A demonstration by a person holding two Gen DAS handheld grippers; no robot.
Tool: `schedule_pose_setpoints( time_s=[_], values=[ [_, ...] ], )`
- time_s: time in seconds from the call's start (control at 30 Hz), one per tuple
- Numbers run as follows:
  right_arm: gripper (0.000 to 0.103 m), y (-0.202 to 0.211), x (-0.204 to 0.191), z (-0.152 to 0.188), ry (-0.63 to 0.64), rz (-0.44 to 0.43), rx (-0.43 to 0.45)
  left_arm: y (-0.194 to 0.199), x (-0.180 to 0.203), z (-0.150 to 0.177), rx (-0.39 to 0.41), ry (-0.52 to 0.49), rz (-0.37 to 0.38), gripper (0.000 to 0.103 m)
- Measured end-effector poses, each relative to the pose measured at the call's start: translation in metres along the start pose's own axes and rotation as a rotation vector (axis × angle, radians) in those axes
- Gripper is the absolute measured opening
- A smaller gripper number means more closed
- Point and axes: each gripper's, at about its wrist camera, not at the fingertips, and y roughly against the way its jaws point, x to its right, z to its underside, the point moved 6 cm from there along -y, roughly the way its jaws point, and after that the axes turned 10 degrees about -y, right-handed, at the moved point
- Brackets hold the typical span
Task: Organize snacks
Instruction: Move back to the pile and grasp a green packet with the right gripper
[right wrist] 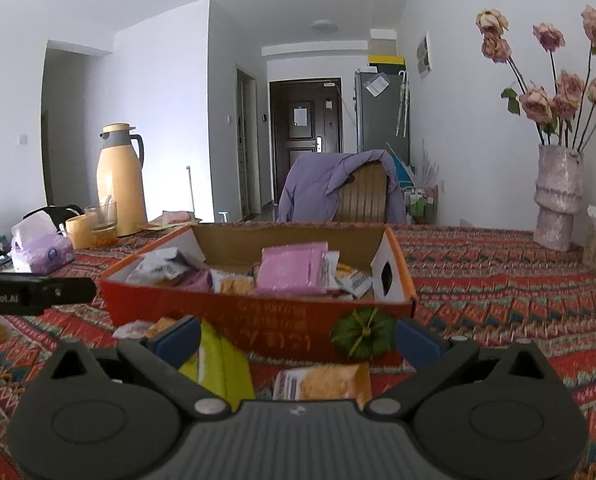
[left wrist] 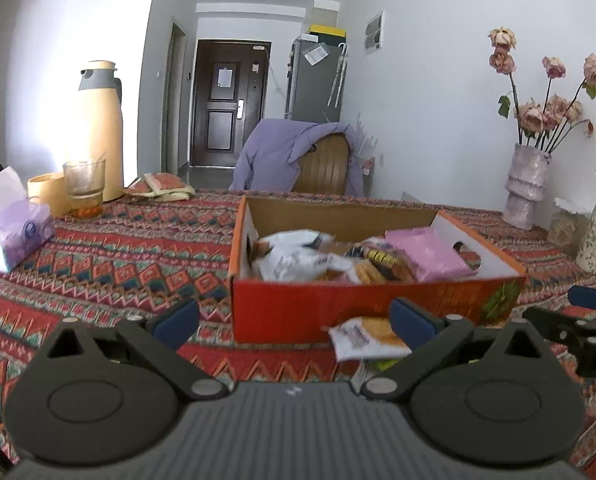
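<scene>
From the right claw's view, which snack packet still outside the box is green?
The yellow-green packet lying beside the left finger of the right claw. The other packet in front of the red box is orange and white.

Blur and occlusion in box
White snack bag (left wrist: pixel 298 254) was motion-blurred; box (left wrist: pixel 338 304) front wall hid lower snacks.

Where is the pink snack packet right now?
The pink snack packet lies inside the orange cardboard box, toward its right end in both wrist views, on top of other snacks beside the wall with the handle cutout.
</scene>
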Motion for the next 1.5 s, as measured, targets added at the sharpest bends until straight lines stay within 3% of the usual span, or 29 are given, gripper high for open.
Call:
schedule_pose_setpoints(
  time_s=[0.4, 0.63, 0.7, 0.87, 1.1, 1.27, 1.37, 1.5],
  values=[
    [0.103, 0.002, -0.002, 0.023, -0.004, -0.001, -0.042, 0.001, -0.016, 0.034, -0.016, -0.025, -0.075, 0.103],
    [0.103, -0.009, -0.006, 0.028, 0.000, -0.002, -0.098, 0.002, -0.022, 0.036, -0.016, 0.012, -0.035, 0.103],
    [0.096, -0.012, -0.010, 0.029, 0.011, -0.016, -0.118, 0.003, -0.021, 0.035, -0.008, 0.011, -0.029, 0.103],
    [0.051, -0.023, -0.017, 0.029, 0.009, -0.046, -0.179, 0.004, -0.020, 0.035, -0.002, 0.011, -0.027, 0.103],
    [0.048, -0.039, -0.020, 0.035, -0.018, -0.088, -0.259, 0.005, -0.021, 0.034, 0.007, 0.016, -0.025, 0.103],
    [0.044, -0.048, -0.020, 0.033, 0.017, -0.061, -0.278, 0.005, -0.021, 0.034, 0.005, 0.021, -0.021, 0.103],
    [0.044, -0.059, -0.018, 0.042, 0.034, -0.046, -0.332, 0.005, -0.022, 0.035, 0.003, 0.026, -0.020, 0.103],
    [0.044, -0.058, -0.020, 0.044, 0.069, -0.048, -0.325, 0.004, -0.024, 0.035, -0.004, 0.034, -0.019, 0.103]
  ],
)
